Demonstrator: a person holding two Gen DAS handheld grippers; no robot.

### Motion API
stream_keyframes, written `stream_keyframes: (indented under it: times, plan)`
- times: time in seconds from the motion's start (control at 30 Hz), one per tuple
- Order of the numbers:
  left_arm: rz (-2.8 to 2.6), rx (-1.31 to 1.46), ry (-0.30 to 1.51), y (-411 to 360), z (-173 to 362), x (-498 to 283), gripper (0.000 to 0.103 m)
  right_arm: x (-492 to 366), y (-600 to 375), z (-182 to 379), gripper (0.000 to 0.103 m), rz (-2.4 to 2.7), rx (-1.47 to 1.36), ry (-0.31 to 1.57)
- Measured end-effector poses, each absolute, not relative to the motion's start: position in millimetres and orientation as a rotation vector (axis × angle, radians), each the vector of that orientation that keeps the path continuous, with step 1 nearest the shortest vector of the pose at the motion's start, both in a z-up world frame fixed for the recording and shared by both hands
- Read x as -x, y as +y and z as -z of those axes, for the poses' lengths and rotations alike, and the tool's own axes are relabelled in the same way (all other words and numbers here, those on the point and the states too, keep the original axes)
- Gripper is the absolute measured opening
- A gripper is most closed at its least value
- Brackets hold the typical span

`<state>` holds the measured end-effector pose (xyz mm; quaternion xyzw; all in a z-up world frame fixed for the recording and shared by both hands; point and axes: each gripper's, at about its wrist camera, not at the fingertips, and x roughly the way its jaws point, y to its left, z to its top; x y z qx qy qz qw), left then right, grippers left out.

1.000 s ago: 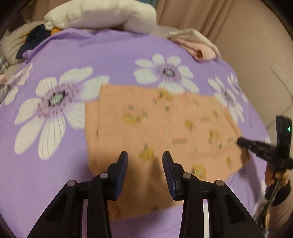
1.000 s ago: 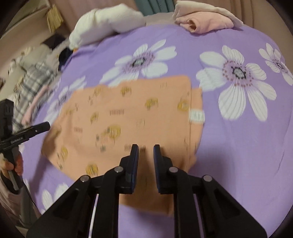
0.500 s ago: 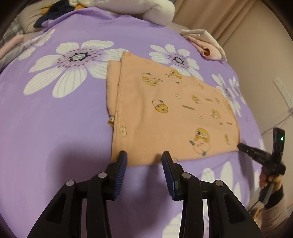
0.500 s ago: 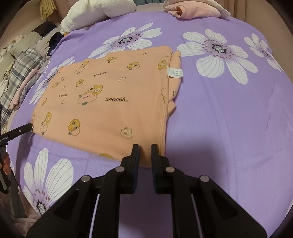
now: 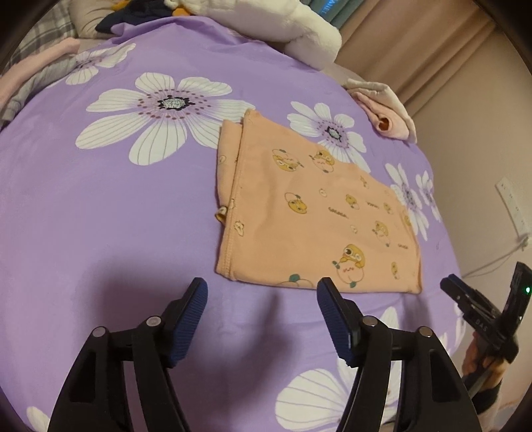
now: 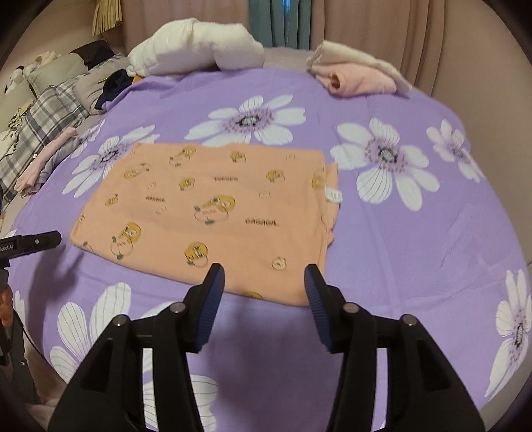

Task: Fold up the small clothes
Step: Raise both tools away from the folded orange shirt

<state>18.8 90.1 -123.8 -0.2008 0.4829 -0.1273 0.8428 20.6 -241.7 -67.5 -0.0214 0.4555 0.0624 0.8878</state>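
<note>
**Both grippers spread wide above the folded orange garment**

Nearest the lens in the left wrist view, the left gripper [image 5: 262, 297] stands with its blue-padded fingers [image 5: 194, 300] far apart, holding nothing, over bare purple bedsheet [image 5: 99, 206]. In the right wrist view, the right gripper [image 6: 264, 282] is likewise spread wide and empty, its fingertips over the near edge of the cloth without clearly touching it (contact cannot be judged from this angle).

Just beyond the fingers lies the orange garment [image 5: 309, 212], folded into a flat rectangle on the flower-printed sheet. It carries small yellow cartoon figures and the word "GAGAGA". A second layer peeks out along one short side, where a white care label [image 6: 333, 194] shows in the right wrist view. Each camera catches the other tool at the frame's edge: the right one at the garment's far corner in the left view, the left one beside the opposite corner in the right view.

Farther back, near the sheet's far edge, rests a pink folded garment [image 6: 355, 79] with a cream one on top of it. A white plush bundle [image 6: 196, 53] sits beside that, then dark clothing [image 6: 114, 86] and a plaid fabric [image 6: 50, 113] off to the side. Beige curtains [image 6: 382, 23] close the background.
</note>
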Motion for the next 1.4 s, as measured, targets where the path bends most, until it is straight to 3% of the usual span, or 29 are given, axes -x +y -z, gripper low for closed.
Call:
stream_keyframes:
  times: [0.13, 0.23, 0.33, 0.7, 0.9, 1.4]
  plan:
    - [0.275, 0.447, 1.030, 91, 123, -20, 0.067, -17, -234, 56, 0.061, -0.121, 0.069, 0.917]
    - [0.279, 0.472, 1.033, 94, 123, -21, 0.072, -15, -229, 51, 0.062, -0.111, 0.090, 0.902]
    - [0.281, 0.482, 1.036, 95, 123, -22, 0.076, -14, -226, 48, 0.073, -0.110, 0.090, 0.893]
    - [0.279, 0.521, 1.053, 100, 126, -26, 0.088, -14, -215, 41, 0.081, -0.124, 0.113, 0.866]
    - [0.288, 0.549, 1.075, 103, 133, -33, 0.093, -19, -213, 42, 0.083, -0.128, 0.104, 0.874]
    - [0.338, 0.646, 1.100, 111, 151, -73, 0.094, -42, -205, 60, 0.084, -0.160, 0.059, 0.926]
